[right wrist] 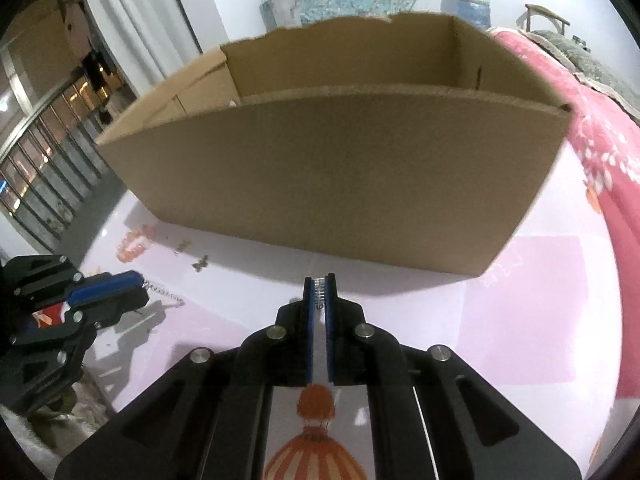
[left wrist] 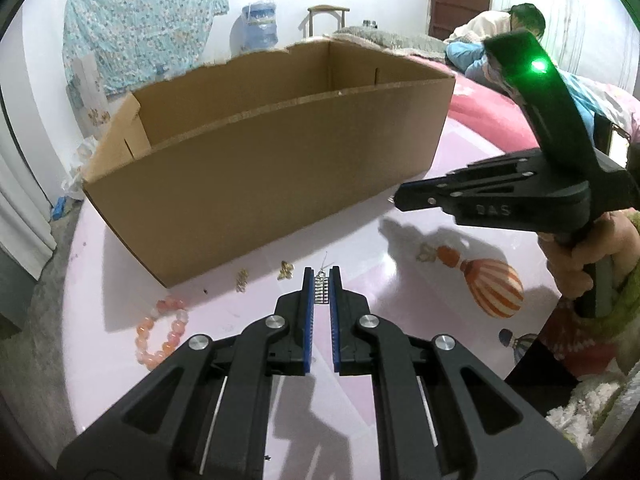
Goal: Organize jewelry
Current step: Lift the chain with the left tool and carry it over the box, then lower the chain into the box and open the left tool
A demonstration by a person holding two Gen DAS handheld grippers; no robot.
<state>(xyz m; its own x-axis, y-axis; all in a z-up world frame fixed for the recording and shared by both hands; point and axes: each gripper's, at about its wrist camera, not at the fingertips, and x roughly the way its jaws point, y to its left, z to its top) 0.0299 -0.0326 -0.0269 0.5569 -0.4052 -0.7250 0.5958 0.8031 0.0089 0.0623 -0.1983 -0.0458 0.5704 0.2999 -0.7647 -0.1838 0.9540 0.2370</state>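
In the left wrist view my left gripper [left wrist: 321,278] is shut on a silver comb-like earring [left wrist: 321,292], which sits between its blue pads just above the pink table. My right gripper [right wrist: 319,280] is shut on a similar silver earring [right wrist: 319,294] in front of the open cardboard box [right wrist: 328,168]. The left wrist view shows the right gripper [left wrist: 398,200] raised beside the box's [left wrist: 260,176] right end. Two small gold earrings [left wrist: 285,270] [left wrist: 241,280] and a pink bead bracelet [left wrist: 162,332] lie on the table near the box.
The round pink table [left wrist: 420,280] carries hot-air-balloon prints. A pink bedspread [right wrist: 600,160] lies to the right of the box. A person [left wrist: 504,24] leans over the bed far behind. A hand [left wrist: 580,264] holds the right gripper's handle.
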